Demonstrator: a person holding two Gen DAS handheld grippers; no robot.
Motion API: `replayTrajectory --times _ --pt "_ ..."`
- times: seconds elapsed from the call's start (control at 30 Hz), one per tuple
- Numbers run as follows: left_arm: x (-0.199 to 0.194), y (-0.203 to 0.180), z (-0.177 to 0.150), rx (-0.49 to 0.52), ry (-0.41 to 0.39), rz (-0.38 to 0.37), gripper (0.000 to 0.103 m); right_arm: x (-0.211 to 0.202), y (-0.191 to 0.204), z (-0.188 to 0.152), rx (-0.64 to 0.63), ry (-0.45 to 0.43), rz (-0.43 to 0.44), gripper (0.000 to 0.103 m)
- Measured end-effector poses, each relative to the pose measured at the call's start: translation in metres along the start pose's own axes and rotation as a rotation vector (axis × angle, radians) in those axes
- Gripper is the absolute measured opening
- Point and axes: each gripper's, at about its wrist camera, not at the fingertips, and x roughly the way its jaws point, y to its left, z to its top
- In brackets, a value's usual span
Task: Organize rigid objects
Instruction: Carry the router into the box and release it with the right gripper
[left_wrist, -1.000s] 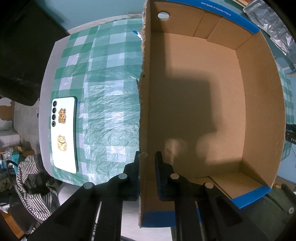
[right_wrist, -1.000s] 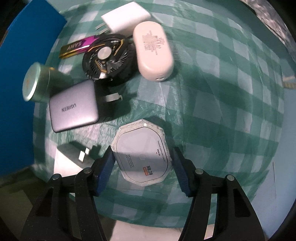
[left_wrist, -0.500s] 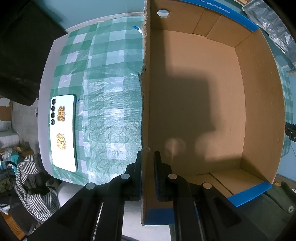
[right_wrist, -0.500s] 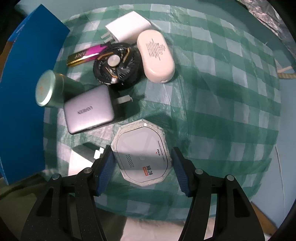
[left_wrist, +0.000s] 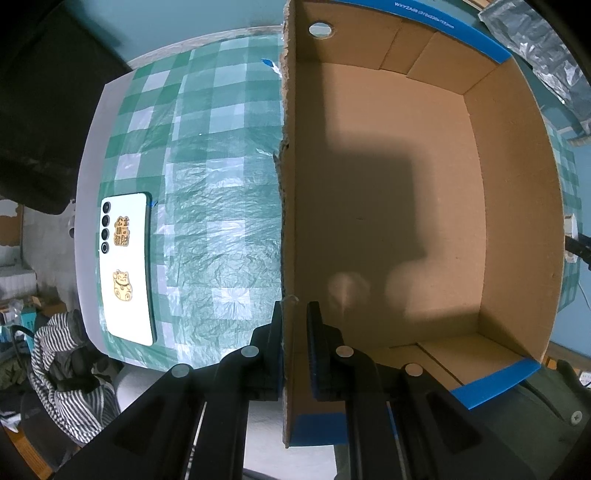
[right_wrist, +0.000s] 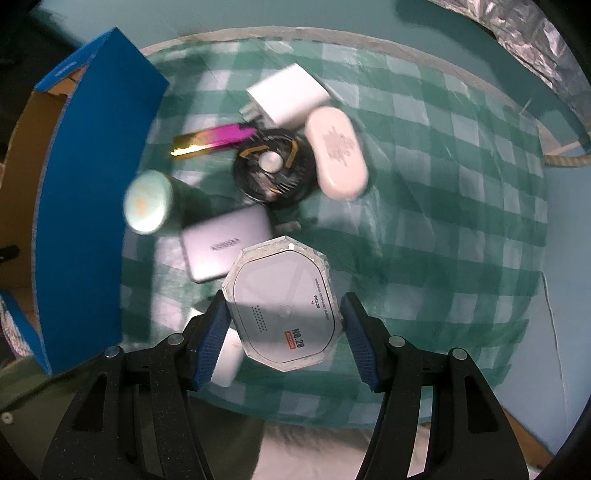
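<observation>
Now, right gripper (right_wrist: 282, 325): clamped on the grey eight-sided flat case (right_wrist: 282, 308).
Box: the blue cardboard box (right_wrist: 92, 206) sits to its left.
Left gripper (left_wrist: 294, 343): pinching the box wall.

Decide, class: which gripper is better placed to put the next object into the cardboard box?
Right. The right gripper already holds the octagonal device, while the left gripper is clamped on the cardboard box wall, steadying it.
</observation>
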Motion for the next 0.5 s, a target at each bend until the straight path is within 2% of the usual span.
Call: replayTrajectory --times 0.5 --pt "-0.003 0.001 0.001 0.001 -0.002 -0.009 0.010 -0.061 0.055 0.043 -0.148 -0.074 0.049 0.061"
